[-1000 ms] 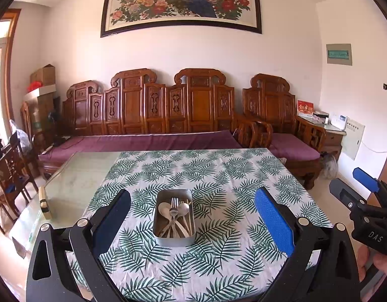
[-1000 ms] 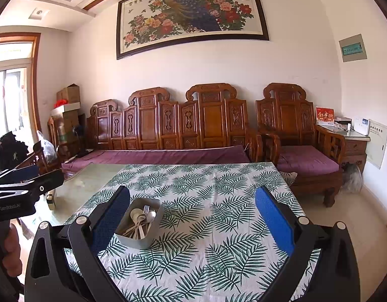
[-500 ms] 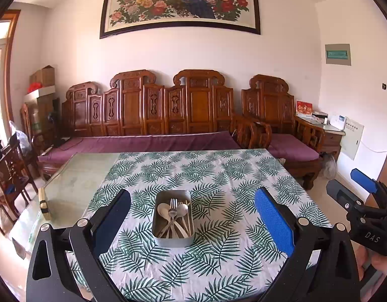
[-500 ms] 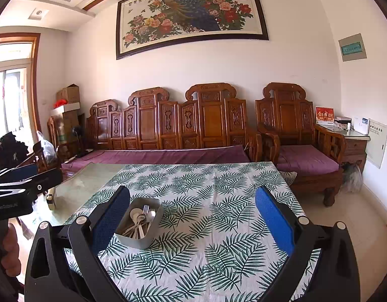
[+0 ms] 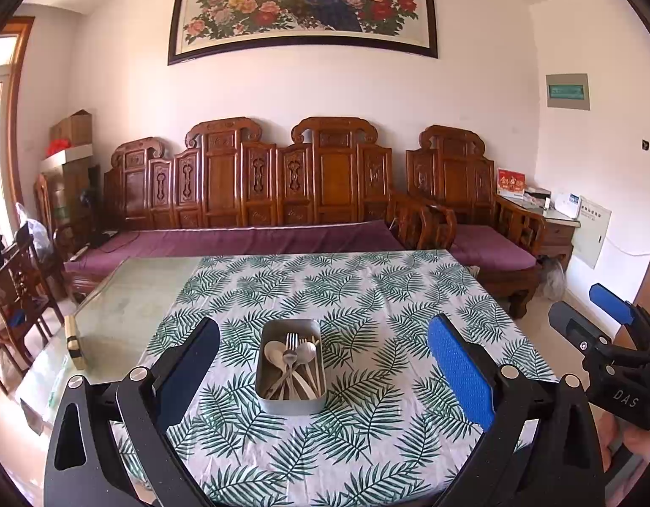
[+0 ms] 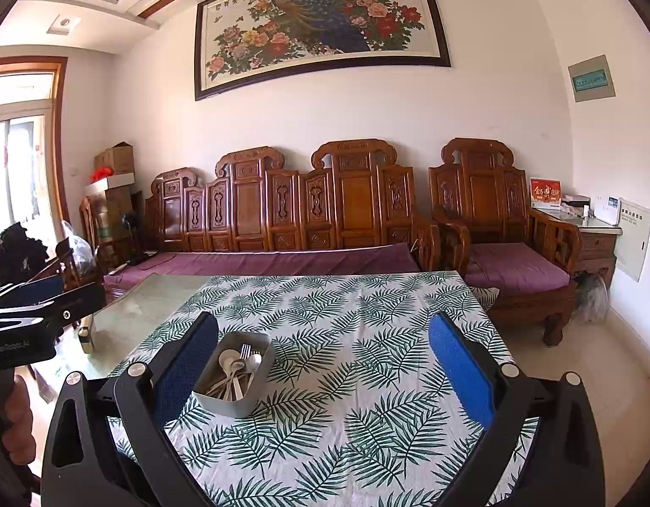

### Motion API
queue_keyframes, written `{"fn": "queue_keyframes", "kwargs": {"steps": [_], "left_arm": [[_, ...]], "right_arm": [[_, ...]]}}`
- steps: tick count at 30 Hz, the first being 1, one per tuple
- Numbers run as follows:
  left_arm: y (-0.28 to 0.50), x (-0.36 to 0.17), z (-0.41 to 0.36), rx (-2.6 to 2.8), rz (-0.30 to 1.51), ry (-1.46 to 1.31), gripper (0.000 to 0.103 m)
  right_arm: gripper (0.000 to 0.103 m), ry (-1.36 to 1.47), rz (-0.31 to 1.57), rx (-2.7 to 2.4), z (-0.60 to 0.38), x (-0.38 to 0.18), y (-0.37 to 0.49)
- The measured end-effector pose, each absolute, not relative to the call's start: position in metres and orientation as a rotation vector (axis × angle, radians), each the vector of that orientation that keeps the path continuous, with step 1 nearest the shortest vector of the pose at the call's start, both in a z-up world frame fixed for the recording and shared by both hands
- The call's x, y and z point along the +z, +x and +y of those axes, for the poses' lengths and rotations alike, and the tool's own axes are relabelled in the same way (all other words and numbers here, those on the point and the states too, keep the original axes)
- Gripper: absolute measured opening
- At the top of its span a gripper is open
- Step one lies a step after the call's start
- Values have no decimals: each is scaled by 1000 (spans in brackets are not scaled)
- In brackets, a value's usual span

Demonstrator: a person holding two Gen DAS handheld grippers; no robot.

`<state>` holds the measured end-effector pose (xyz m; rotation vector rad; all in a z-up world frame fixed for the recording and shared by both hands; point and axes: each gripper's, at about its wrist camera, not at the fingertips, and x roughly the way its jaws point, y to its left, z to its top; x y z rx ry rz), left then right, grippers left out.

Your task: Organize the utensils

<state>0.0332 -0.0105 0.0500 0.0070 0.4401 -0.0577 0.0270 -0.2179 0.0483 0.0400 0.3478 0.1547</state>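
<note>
Leaf-print tablecloth (image 5: 367, 295) covers the table; ahead of the left gripper (image 5: 325, 374), between its spread fingers, sits a metal tin (image 5: 290, 401) of cutlery (image 5: 292, 359). Right gripper (image 6: 325, 374) spread too, empty.

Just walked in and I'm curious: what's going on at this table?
A person holds a two-finger gripper in each hand above a table with a leaf-print cloth. The left gripper and right gripper are both open and empty. A metal tray on the cloth holds spoons and a fork piled together. Nothing has been picked up yet.
</note>
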Motion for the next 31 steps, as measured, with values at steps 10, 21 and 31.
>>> {"fn": "queue_keyframes", "kwargs": {"steps": [10,21,31], "left_arm": [[33,50,-11,-58,440,8,95],[32,50,-12,-58,440,7,95],[32,48,-14,-59,441,11,95]], "right_arm": [[100,40,348,152,-218,47,27],[100,40,349,152,-219,47,27],[100,41,348,152,-220,46,27]]}}
